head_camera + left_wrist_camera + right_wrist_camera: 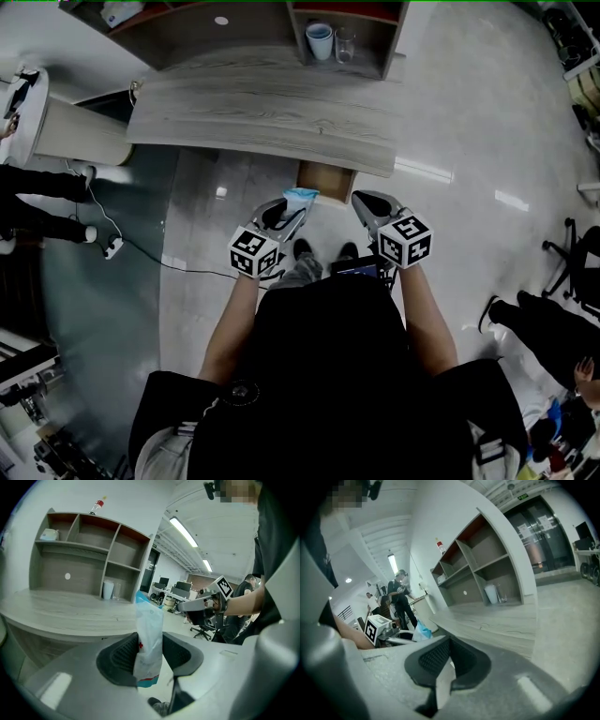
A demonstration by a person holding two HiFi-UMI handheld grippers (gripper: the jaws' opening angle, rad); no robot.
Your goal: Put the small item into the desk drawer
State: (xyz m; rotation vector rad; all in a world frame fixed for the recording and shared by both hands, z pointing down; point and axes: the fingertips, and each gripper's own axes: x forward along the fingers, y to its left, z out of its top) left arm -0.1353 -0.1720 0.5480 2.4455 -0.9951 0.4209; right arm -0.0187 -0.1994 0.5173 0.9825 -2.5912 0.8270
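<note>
A small blue-and-white plastic packet [149, 639] stands upright between the pads of my left gripper [150, 660], which is shut on it. In the head view the left gripper [292, 212] holds the packet [302, 197] at the front left corner of the open brown desk drawer [328, 183], which juts out below the grey wooden desk top [262, 117]. My right gripper [367, 202] hovers just right of the drawer's front. Its jaws [449, 654] are together with nothing between them. The right gripper view also catches the packet [422, 631] at the left.
A shelf unit on the desk holds a white cup [320, 40] and a glass [344, 43]. The person's shoes [302, 249] stand on the glossy floor below the drawer. A cable [141, 246] lies at the left, and an office chair [572, 248] and other people's feet at the right.
</note>
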